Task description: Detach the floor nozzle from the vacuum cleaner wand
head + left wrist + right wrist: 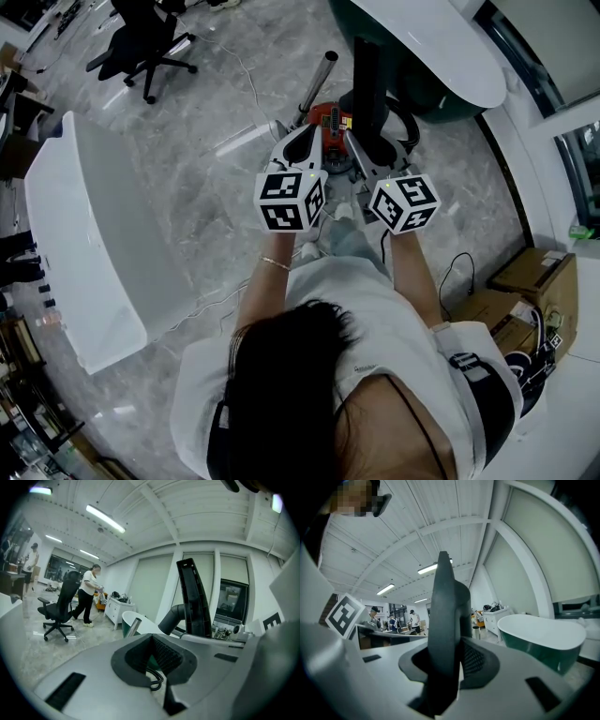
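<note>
Left gripper (pixel 152 641): jaws fully closed, pads together, nothing clamped between them. Right gripper (pixel 451 660): jaws partly apart and clamped on the dark floor nozzle (pixel 443 616), which stands upright at its 12 o'clock. In the head view, the metal wand (pixel 320 80) lies just beside the nozzle, at its 9 o'clock.

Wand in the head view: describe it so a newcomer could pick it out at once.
Start at the green-and-white bathtub at the top, then drop left to the red vacuum body. The wand is the tube slanting away from it, just left of the black part held in the right gripper. It alone is bare silver metal.
</note>
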`<state>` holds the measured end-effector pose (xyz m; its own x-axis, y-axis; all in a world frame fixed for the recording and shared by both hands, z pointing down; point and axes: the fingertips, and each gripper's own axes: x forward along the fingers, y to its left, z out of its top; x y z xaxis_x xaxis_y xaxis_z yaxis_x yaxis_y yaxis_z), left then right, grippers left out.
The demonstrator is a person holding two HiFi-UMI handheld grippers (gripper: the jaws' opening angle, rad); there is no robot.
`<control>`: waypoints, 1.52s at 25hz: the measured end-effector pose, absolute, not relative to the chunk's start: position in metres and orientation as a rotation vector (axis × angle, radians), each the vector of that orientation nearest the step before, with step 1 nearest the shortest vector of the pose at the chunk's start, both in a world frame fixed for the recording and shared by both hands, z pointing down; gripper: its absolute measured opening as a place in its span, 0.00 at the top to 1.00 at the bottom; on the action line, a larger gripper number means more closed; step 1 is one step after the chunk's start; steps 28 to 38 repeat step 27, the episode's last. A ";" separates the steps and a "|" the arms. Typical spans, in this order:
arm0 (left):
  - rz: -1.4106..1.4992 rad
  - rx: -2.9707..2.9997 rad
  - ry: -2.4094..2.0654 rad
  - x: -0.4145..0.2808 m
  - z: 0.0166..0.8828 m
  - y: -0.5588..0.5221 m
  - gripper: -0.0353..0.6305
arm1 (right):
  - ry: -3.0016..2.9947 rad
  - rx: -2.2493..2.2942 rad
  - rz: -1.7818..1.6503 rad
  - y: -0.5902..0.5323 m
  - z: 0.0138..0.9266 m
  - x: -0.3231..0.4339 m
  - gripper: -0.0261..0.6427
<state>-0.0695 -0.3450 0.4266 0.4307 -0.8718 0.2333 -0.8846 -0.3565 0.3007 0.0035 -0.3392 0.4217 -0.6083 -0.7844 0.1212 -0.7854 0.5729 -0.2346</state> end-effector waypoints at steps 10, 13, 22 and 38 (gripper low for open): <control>0.043 2.300 -1.499 -0.072 0.426 -0.336 0.94 | -2.761 1.412 0.398 -0.329 0.424 0.000 0.78; 0.063 2.308 -1.505 -0.074 0.428 -0.335 0.94 | -2.754 1.416 0.386 -0.328 0.425 -0.003 0.78; 0.087 2.316 -1.505 -0.073 0.433 -0.331 0.94 | -2.759 1.406 0.393 -0.324 0.428 -0.006 0.78; 0.095 2.317 -1.505 -0.075 0.432 -0.333 0.94 | -2.757 1.405 0.400 -0.326 0.428 -0.007 0.78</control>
